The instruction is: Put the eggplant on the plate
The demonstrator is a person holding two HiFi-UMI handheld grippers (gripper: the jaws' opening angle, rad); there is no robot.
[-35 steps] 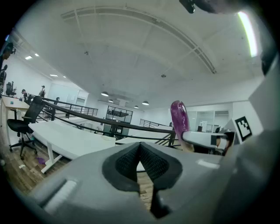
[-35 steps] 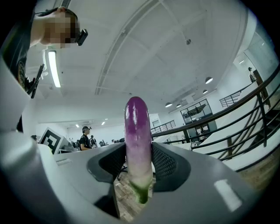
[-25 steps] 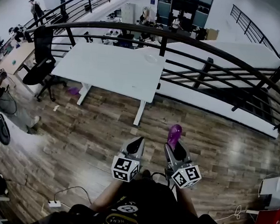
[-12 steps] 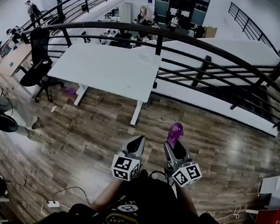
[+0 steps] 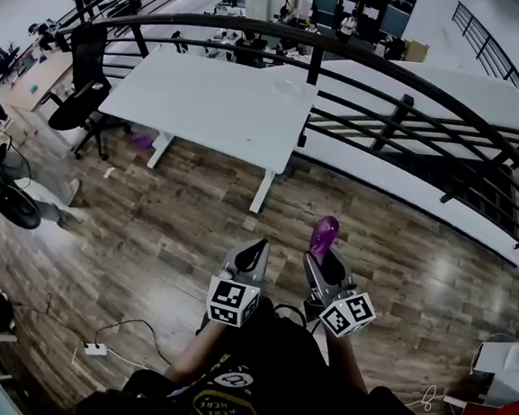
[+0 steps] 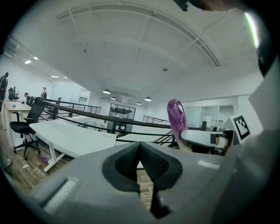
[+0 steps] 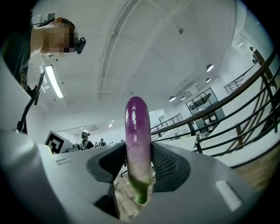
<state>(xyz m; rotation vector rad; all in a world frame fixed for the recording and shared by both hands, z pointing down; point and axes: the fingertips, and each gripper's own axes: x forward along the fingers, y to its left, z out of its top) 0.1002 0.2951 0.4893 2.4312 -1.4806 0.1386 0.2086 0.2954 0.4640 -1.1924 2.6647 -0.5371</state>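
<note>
Risk: eggplant (image 7: 138,140) is pinched near its green stem end only, with the long purple body standing up toward 12 o'clock above the jaws. Top-heavy, so my guess is it could pivot or slip out on a jolt and drop to the wood floor (image 5: 148,238). The plate is well away, so there is a long carry yet.

Right gripper (image 5: 320,257): jaws wide but clamped on the eggplant, pads pressing both sides, stem tip poking out below.

Left gripper (image 5: 254,251): at 9 o'clock of the right one, just beside it, jaws closed together with nothing between them.

Further out, at 11 o'clock of the grippers: white table (image 5: 205,107). A faint round thing (image 5: 288,87) at its far edge is probably the plate; too small to be sure. Railing (image 5: 404,106) is behind the table.
</note>
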